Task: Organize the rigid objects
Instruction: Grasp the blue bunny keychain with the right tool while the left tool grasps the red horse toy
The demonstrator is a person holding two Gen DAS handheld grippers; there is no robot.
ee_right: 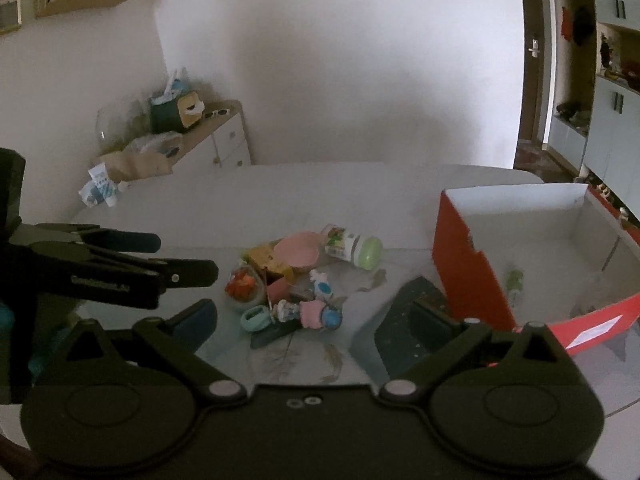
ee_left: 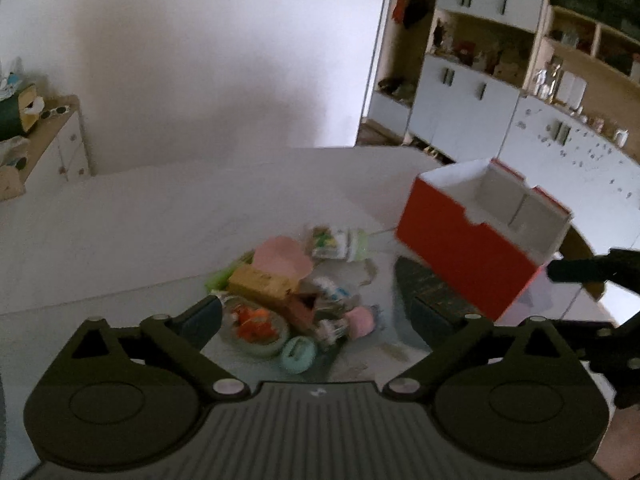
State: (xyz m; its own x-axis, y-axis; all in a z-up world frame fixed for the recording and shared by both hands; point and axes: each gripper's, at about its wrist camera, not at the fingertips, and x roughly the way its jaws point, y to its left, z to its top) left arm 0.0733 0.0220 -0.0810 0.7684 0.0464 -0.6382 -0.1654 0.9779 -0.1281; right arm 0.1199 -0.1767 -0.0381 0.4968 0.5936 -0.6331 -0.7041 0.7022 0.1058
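A pile of small objects lies on the white table (ee_right: 280, 200): a pink bowl (ee_right: 298, 250), a bottle with a green cap (ee_right: 352, 246), a yellow box (ee_right: 266, 258), a bowl of orange pieces (ee_right: 240, 284), a teal piece (ee_right: 256, 318) and small figurines (ee_right: 316, 312). My right gripper (ee_right: 308, 316) is open just short of the pile, nothing between its fingers. My left gripper (ee_right: 184, 256) reaches in from the left, also open and holding nothing. In the left wrist view the left gripper (ee_left: 312, 308) frames the same pile (ee_left: 288, 292), blurred.
A red box (ee_right: 472, 276) with a white inside stands open to the right of the pile, a small green item (ee_right: 514, 280) in it. It is also in the left wrist view as the red box (ee_left: 468, 256). A cluttered sideboard (ee_right: 216, 132) stands beyond the table's far left.
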